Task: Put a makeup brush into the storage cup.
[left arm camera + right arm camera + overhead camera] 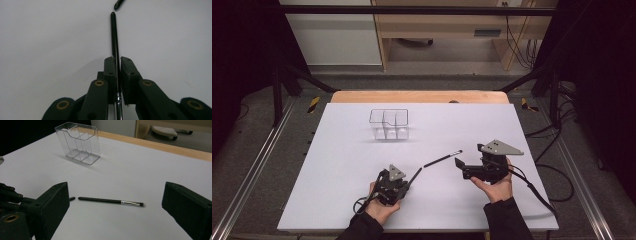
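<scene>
Left gripper [408, 181], nearest: fingers [110, 72] clamped on a black brush [114, 35] lying low over the white desk [337, 165]. Right gripper [115, 210]: fingers wide apart, empty, facing a second brush [110, 201] flat on the desk. Farther back stands a clear organizer [389, 124], empty. Judged step: pickup done; next, lift and drop the brush upright into a compartment.

The surface [342, 200] is matt white with a pale wood far edge. The organiser [78, 143] is clear, glossy plastic. The loose brush [110, 201] has a glossy black handle and shiny metal ferrule.
</scene>
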`<state>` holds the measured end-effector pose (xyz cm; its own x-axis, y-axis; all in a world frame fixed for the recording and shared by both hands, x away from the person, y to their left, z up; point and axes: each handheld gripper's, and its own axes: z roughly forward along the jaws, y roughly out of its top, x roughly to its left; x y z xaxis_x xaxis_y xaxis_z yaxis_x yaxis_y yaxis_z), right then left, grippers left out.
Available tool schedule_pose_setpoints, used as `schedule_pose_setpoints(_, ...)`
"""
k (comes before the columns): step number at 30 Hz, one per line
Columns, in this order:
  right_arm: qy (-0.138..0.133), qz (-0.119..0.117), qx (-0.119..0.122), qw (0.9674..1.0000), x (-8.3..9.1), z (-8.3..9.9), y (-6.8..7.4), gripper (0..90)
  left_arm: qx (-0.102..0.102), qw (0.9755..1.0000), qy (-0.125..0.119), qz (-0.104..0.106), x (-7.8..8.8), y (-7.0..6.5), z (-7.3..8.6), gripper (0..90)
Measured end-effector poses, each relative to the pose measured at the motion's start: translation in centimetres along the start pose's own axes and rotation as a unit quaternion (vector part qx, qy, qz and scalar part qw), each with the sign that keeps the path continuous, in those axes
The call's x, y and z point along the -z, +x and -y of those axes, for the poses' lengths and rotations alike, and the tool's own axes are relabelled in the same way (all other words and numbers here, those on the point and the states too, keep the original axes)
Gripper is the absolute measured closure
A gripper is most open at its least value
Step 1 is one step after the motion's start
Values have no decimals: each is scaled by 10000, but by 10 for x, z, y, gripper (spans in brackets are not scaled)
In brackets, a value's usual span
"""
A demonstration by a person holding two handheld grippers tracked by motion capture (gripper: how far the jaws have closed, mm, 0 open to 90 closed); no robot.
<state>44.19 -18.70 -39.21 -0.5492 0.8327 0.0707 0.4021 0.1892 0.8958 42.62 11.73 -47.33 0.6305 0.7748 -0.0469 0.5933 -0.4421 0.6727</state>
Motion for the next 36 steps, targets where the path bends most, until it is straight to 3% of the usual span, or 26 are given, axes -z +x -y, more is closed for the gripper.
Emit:
schedule_pose_setpoints(9,-7,11,-7,10000,0,0,-1,79,-231,9993,201,218,6,4,2,828)
schedule_pose_setpoints(15,-5,4,-15,10000,0,0,-1,79,-241,9987,313,338,9,7,1,816)
schedule_pose_setpoints(19,-3,6,-7,10000,0,0,-2,79,-256,9985,371,297,10,9,-1,713)
schedule_pose_setpoints(25,-13,13,3,10000,3,-1,-3,79,-321,9975,457,442,18,17,-9,600)
schedule_pose_setpoints(28,-4,29,27,10000,4,-2,-5,79,-409,9961,595,504,21,19,-16,545)
schedule_pose_setpoints(36,43,32,33,10000,4,-3,-6,78,-843,9893,1087,498,17,14,-34,570)
